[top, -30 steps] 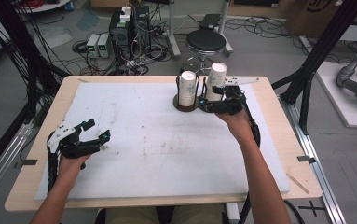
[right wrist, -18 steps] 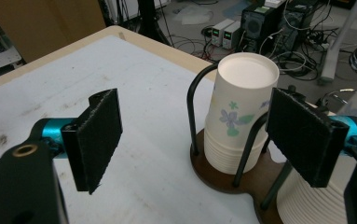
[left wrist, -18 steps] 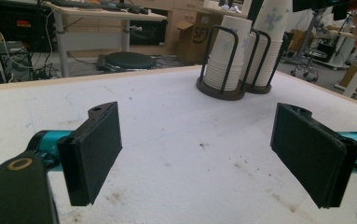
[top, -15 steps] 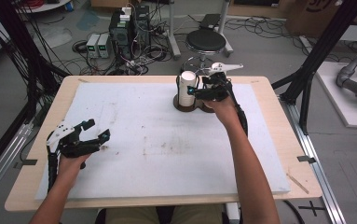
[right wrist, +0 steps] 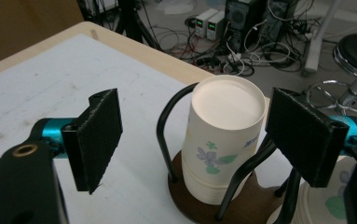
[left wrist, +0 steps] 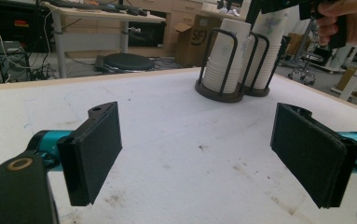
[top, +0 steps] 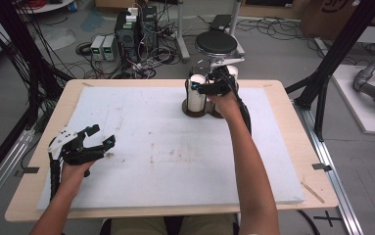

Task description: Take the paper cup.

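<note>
Now right tongs (right wrist: 192, 140) wide open, astride cup stack (right wrist: 223, 140), untouched

whole white mat (top: 175, 161) is wide open for passing; the only stuff in the way is the cup stacks (top: 195, 93) in their wire holder (right wrist: 176, 116) by the far edge

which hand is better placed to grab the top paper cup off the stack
Right. The right gripper hangs open over the upside-down white paper cup stack in its black wire holder; the left gripper sits open far off.
</note>
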Tool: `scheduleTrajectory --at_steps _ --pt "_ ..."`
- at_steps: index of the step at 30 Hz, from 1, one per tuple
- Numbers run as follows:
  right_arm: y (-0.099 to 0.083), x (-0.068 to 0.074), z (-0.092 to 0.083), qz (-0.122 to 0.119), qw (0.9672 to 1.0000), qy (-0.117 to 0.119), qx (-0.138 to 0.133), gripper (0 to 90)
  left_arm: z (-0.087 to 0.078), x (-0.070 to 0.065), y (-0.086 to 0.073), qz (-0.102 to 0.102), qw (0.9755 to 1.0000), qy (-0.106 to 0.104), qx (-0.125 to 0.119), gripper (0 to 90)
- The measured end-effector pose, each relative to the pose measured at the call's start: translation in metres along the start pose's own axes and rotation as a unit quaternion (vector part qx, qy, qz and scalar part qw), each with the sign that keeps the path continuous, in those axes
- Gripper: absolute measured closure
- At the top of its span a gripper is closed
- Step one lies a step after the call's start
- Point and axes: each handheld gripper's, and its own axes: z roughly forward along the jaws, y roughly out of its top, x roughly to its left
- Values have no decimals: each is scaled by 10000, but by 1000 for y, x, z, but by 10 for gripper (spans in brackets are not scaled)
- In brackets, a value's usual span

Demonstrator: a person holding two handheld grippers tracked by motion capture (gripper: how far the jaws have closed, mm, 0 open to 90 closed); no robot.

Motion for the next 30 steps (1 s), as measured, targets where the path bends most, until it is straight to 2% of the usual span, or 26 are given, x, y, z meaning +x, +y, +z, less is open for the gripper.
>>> scheduleTrajectory --at_steps 10,17,23,25,30 --pt "-2 -6 23 61 9995 -255 147 194 0 2 0 -45 10000 -1 -27 162" --pt "5 -2 32 -7 9989 -397 268 195 0 2 0 -52 10000 -23 -26 162" --pt "6 -1 42 -10 9969 -659 440 199 0 2 0 -46 10000 -39 -17 162" --pt "5 -2 44 77 9970 -654 412 203 0 2 0 -49 10000 -32 -29 162" --pt "3 -4 48 99 9965 -689 468 245 0 3 0 -61 10000 -32 -16 162"
